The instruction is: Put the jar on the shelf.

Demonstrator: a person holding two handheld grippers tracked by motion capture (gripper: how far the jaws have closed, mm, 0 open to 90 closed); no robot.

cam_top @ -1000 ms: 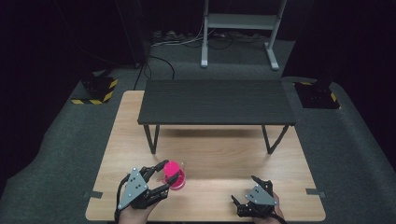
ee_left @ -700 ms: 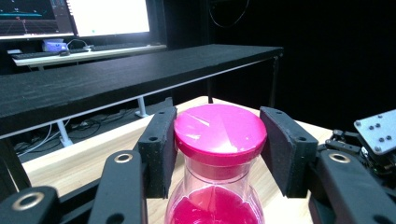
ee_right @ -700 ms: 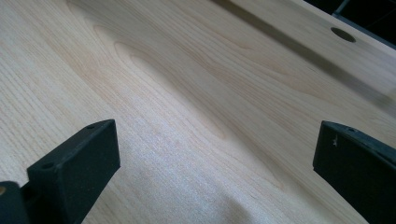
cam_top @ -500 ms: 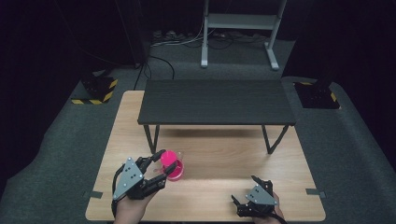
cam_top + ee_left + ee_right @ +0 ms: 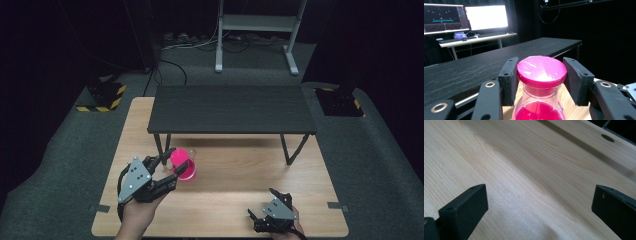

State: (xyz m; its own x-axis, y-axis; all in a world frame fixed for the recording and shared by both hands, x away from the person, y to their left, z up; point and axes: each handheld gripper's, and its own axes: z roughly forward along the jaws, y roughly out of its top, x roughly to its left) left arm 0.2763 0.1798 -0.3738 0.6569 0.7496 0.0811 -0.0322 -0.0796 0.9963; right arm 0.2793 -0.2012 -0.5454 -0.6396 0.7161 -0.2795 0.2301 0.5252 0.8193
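Two tools, one busy: your left tool [image 5: 540, 82] has its jaws either side of the pink-capped bottle [image 5: 541, 75], a small gap on one side, so not clamped yet. It's near the wooden surface [image 5: 240, 175]. Right tool [image 5: 272, 216] sits wide, empty.

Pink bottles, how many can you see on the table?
1. The pink bottle stands on the wooden table, near its left side, in front of the dark bench. The left tool has its jaws around the lid. Others could hide under the bench.
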